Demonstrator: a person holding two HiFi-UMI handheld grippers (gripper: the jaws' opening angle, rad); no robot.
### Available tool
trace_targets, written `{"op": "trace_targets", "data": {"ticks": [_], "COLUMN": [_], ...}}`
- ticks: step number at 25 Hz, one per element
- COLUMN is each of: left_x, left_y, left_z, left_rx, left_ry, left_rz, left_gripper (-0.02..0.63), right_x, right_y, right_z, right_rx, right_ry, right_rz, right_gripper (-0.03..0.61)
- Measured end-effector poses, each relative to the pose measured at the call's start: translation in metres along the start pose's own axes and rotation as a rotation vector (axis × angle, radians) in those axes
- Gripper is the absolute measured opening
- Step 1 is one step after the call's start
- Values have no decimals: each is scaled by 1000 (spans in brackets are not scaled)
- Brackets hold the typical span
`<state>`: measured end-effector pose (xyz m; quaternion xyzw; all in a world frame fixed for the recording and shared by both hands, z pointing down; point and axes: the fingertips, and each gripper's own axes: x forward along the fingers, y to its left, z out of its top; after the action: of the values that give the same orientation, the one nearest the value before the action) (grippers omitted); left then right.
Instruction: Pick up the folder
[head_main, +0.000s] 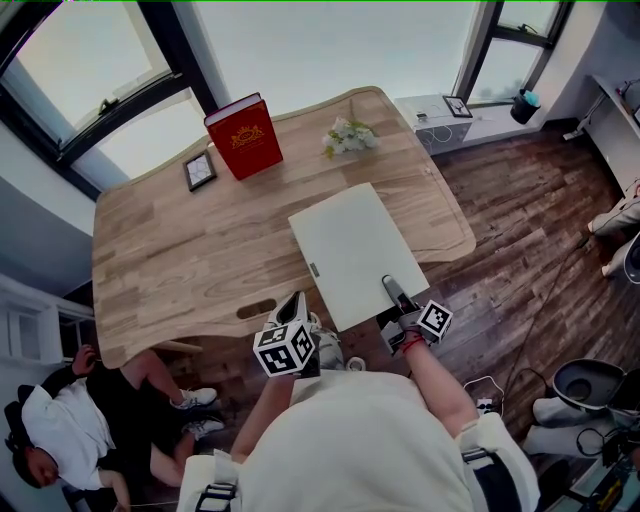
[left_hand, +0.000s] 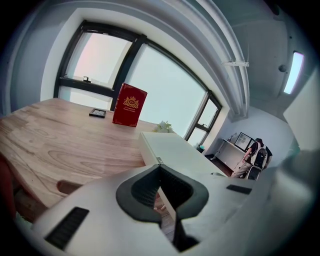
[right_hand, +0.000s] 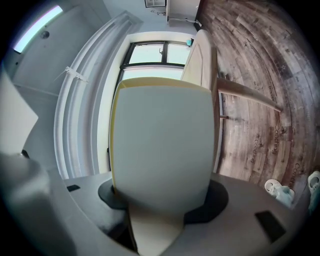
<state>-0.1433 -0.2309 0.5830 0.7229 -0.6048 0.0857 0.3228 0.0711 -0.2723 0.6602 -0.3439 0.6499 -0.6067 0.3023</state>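
Observation:
A flat white folder (head_main: 350, 245) lies on the wooden table (head_main: 180, 250), its near end jutting past the front edge. My right gripper (head_main: 392, 290) is shut on the folder's near right corner. In the right gripper view the folder (right_hand: 160, 140) fills the space between the jaws of the right gripper (right_hand: 160, 210), a yellow rim showing on its left. My left gripper (head_main: 293, 305) sits at the near left corner. In the left gripper view the folder (left_hand: 175, 150) runs edge-first into the notch of the left gripper (left_hand: 162, 200); whether the pads press on it is unclear.
A red book (head_main: 245, 137) stands upright at the table's far side, with a small picture frame (head_main: 200, 170) to its left and white flowers (head_main: 350, 135) to its right. A person (head_main: 60, 420) sits on the floor at the lower left. A dark wood floor lies to the right.

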Motion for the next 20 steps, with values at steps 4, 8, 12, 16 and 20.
{"op": "trace_targets", "data": {"ticks": [4,8,12,16,20], "left_x": [-8,-15,-20,-26,-32], "left_y": [1,5,7,5,3], "left_z": [-2,-1,-1,1,2], "left_rx": [-10,-21,-22,-24,-9], "left_ry": [-12,-25,-36,-45,-49], "left_rz": [8,19,30,24,18], "left_gripper": [17,17,17,17,17], "right_x": [-7,-15,-25,-34,-42], "right_y": [13,34,54,72,86], "right_z": [-2,-4,-4,-1,0], "right_rx": [-25,-41,-47,-42,-25], "right_ry": [3,1,-16,-46,-68], "right_rz": [6,35,63,85,99], "right_gripper": [279,279,279,279,279]}}
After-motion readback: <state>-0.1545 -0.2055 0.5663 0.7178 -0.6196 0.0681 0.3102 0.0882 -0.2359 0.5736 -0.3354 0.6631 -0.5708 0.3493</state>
